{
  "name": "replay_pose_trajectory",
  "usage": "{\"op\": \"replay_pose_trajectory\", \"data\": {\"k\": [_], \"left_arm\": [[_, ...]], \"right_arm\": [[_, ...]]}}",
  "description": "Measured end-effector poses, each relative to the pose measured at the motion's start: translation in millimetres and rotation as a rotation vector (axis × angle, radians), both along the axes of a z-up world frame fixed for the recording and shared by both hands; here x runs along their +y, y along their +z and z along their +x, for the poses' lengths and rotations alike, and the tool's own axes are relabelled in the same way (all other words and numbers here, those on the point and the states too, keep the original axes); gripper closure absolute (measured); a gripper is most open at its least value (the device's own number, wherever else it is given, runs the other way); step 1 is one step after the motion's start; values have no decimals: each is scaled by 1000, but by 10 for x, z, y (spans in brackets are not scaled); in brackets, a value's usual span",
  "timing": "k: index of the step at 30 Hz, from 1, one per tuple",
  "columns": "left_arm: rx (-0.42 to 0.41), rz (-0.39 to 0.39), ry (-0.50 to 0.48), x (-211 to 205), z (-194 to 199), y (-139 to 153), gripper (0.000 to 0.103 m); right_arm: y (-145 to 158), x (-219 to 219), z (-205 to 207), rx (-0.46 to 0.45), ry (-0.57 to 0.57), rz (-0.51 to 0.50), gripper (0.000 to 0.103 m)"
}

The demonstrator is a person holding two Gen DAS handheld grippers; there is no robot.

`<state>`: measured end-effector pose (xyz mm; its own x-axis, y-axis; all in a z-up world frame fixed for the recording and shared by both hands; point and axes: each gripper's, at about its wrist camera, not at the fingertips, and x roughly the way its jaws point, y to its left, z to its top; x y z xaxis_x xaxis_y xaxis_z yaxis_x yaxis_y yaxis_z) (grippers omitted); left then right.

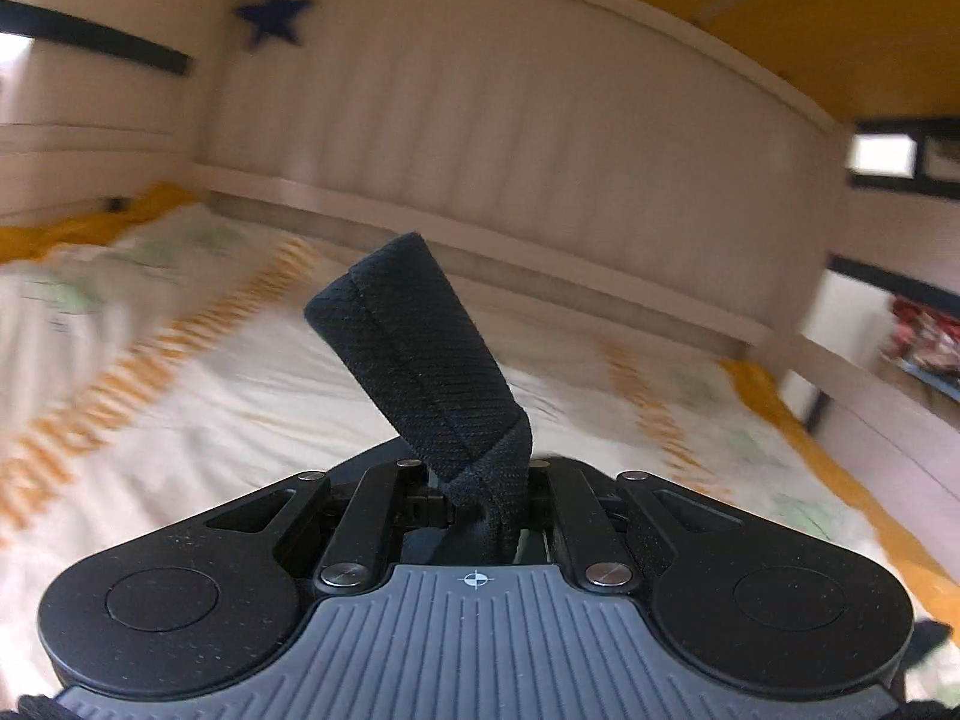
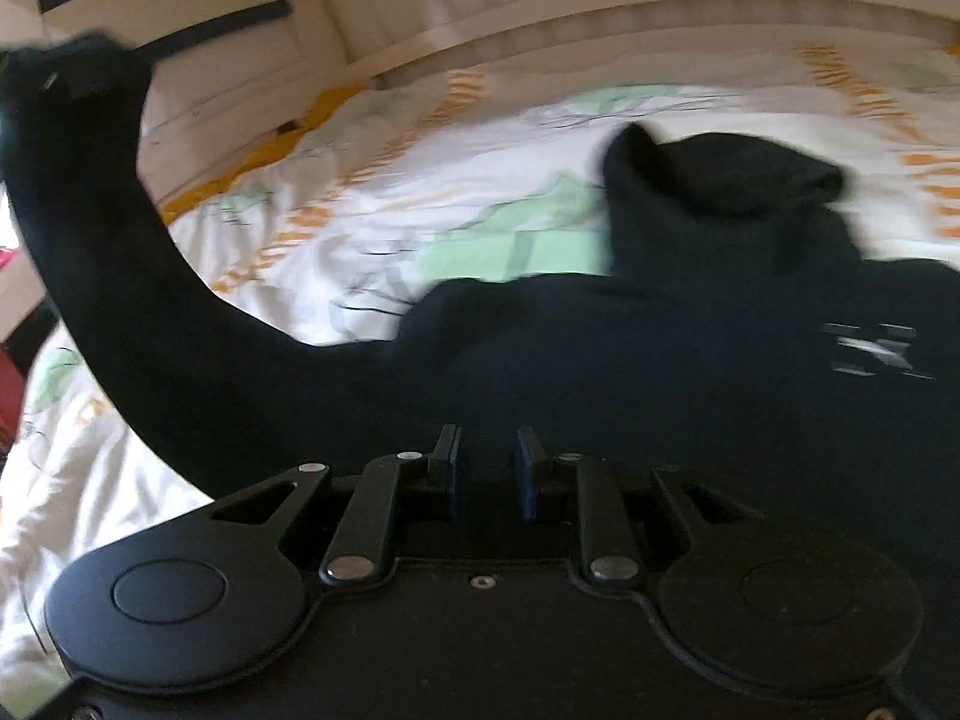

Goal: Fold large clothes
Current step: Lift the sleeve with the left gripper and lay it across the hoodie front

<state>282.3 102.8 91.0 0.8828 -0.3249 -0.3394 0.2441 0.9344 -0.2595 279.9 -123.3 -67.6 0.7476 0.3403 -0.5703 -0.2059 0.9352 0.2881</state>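
Right wrist view shows the black hoodie [image 2: 690, 324] spread on the bed [image 2: 372, 222], its hood away from the right tool [image 2: 487, 468], which hovers released over the body. One sleeve [image 2: 120, 276] arcs up and leftward to the left tool [image 2: 54, 72], whose clenched grip on the ribbed cuff [image 1: 414, 348] makes it nearer for folding inward.

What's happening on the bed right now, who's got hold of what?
A dark hoodie lies on the patterned bedsheet. The left gripper is shut on the sleeve cuff, and the sleeve is lifted off the bed. The right gripper hovers open over the hoodie's body, holding nothing. No fold is finished yet.
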Motion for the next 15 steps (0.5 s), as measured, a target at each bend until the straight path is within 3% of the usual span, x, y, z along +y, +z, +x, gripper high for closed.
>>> {"op": "replay_pose_trajectory", "data": {"k": [6, 13, 15], "left_arm": [[86, 42, -130, -923, 190, -525, 93], [224, 137, -188, -1735, 371, -1361, 90], [266, 180, -208, -1840, 384, -1554, 72]], "right_arm": [[-30, -690, -398, 42, -135, -61, 70], [-138, -1158, -656, 81, -241, -64, 70], [-180, -1231, -679, 92, -254, -61, 70]]}}
